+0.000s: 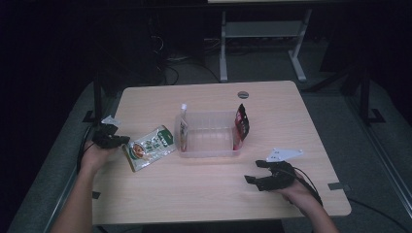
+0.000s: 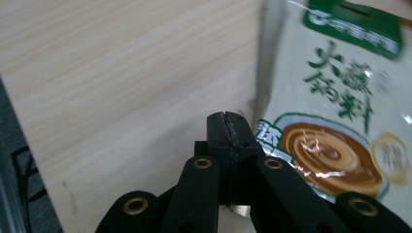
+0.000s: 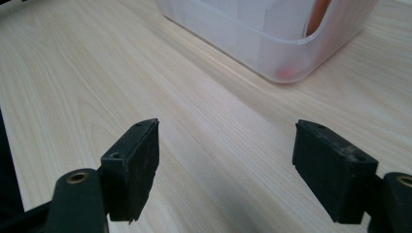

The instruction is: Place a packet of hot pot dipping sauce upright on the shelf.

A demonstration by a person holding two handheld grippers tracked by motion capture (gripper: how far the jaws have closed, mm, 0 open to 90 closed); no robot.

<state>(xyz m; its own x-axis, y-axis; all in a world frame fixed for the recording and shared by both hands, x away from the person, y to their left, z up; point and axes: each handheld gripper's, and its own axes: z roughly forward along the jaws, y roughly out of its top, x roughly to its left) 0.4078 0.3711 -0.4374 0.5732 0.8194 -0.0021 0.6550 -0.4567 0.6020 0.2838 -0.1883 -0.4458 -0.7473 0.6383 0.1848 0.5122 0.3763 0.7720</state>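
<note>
A green-and-white food pouch printed with a bowl of brown sauce lies flat on the wooden table, left of a clear plastic bin. My left gripper is at the pouch's left edge. In the left gripper view its jaws are pressed together, with the pouch just to their right and running under the right jaw. Whether the edge is pinched between them I cannot tell. My right gripper rests low near the front right, open, with bare table between its jaws.
In the bin a white spouted pouch leans at the left end and a red packet at the right end. A grey cable grommet sits near the far edge. Table legs and cables stand on the dark floor beyond.
</note>
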